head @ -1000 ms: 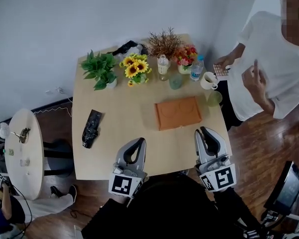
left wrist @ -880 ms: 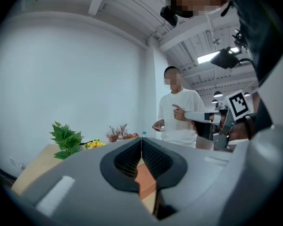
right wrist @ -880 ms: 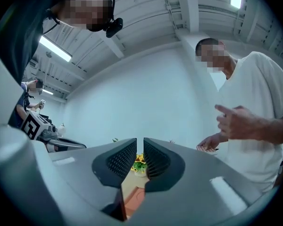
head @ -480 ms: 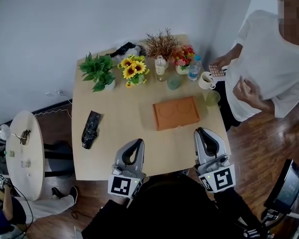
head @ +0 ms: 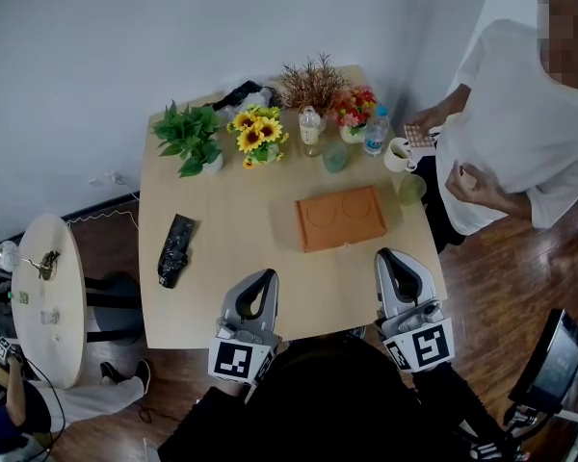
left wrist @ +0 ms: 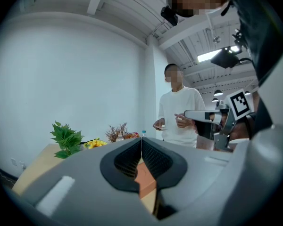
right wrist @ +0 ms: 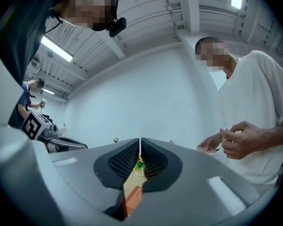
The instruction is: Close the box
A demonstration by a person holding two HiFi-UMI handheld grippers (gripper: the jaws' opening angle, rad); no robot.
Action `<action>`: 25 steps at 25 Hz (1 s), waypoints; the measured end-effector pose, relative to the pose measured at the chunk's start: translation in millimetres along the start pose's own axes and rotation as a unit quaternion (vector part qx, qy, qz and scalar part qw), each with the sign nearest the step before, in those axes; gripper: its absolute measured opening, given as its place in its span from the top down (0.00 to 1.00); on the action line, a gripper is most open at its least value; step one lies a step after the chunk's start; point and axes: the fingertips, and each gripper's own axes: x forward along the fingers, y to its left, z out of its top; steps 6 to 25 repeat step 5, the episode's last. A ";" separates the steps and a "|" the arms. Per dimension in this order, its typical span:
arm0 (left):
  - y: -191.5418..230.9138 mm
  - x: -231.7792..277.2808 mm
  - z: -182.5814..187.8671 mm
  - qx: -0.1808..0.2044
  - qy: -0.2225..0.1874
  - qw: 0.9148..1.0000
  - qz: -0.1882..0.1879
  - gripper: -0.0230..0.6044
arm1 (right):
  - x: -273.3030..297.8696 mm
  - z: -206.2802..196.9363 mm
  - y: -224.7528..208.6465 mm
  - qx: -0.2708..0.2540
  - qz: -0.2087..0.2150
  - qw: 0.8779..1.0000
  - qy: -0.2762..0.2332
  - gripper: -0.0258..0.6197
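A flat orange box (head: 342, 218) lies on the wooden table (head: 231, 219), right of the middle, its lid down and level with two round marks on top. My left gripper (head: 267, 275) hovers at the table's front edge, shut and empty, well short of the box. My right gripper (head: 389, 255) is also at the front edge, just below the box's right corner, shut with nothing in it. In the left gripper view the jaws (left wrist: 141, 139) meet, and a strip of the box (left wrist: 146, 180) shows below them. The right gripper view shows jaws (right wrist: 140, 140) closed, box (right wrist: 132, 199) beneath.
A black remote (head: 176, 248) lies at the left. Along the far edge stand a green plant (head: 193, 138), sunflowers (head: 258, 133), a dried bouquet (head: 313, 85), two bottles (head: 312, 128), a white mug (head: 402, 155) and cups (head: 414, 191). A person (head: 520, 133) stands at the table's right side.
The standing person's raised hand has dropped to waist height. Both grippers stay at the front edge, and the box has not moved on the table.
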 end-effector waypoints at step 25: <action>1.0 -0.4 0.0 0.002 0.000 1.000 0.001 0.99 | -0.3 -0.6 1.5 -0.001 0.002 1.000 -0.001 0.94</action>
